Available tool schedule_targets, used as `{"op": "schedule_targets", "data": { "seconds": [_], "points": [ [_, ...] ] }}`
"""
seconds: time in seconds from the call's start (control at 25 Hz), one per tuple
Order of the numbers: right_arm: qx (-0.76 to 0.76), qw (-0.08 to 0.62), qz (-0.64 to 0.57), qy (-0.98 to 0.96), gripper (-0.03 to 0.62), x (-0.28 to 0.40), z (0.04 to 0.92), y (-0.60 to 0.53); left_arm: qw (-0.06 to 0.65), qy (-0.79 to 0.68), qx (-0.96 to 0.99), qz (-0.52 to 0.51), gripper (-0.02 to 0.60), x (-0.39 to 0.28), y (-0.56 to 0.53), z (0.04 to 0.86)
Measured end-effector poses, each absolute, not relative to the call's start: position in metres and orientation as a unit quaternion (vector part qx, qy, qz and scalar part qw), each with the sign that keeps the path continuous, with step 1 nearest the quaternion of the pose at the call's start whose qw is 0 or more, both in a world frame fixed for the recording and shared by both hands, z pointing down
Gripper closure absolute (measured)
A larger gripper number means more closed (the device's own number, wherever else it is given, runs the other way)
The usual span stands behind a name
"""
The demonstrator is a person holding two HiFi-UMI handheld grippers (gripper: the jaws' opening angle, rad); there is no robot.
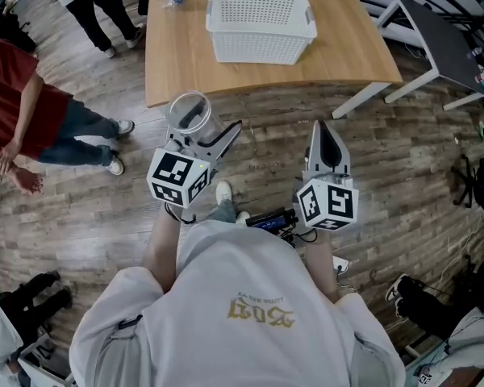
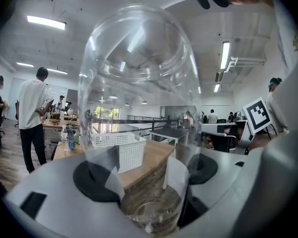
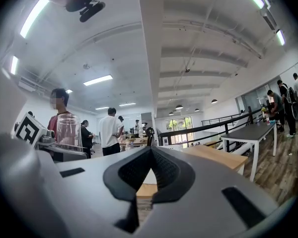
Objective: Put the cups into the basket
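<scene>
So: left tongs (image 1: 210, 135) grasping clear cup (image 1: 189, 113), mouth up, over floor, short of bench (image 1: 347, 55). Right tongs (image 1: 323, 131) clenched, empty. White basket (image 1: 260, 24) on bench looks empty (no cup visible inside). Carry and drop-in left.

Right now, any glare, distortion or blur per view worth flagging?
Head view: even light, sharp on the clear cup and white basket. Left gripper view: heavy fisheye with dark corners; ceiling lights reflect in the cup's wall, and the basket seen through it looks warped. Right gripper view: fisheye too, very bright light strips, and the shut right tongs look soft up close.
</scene>
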State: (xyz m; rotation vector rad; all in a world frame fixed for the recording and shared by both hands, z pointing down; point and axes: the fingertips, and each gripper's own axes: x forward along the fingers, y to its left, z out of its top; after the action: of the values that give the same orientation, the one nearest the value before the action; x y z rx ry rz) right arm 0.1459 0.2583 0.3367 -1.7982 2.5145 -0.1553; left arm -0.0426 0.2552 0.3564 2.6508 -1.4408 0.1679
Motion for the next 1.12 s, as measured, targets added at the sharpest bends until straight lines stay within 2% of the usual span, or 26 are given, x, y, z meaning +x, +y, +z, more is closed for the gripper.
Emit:
{"op": "schedule_targets", "data": {
  "seconds": [1.12],
  "points": [
    [-0.609, 0.014, -0.068, 0.790, 0.585, 0.106, 0.346, 0.167, 0.073, -0.436, 0.894, 0.067, 0.227, -0.080, 0.155, 0.365]
  ]
}}
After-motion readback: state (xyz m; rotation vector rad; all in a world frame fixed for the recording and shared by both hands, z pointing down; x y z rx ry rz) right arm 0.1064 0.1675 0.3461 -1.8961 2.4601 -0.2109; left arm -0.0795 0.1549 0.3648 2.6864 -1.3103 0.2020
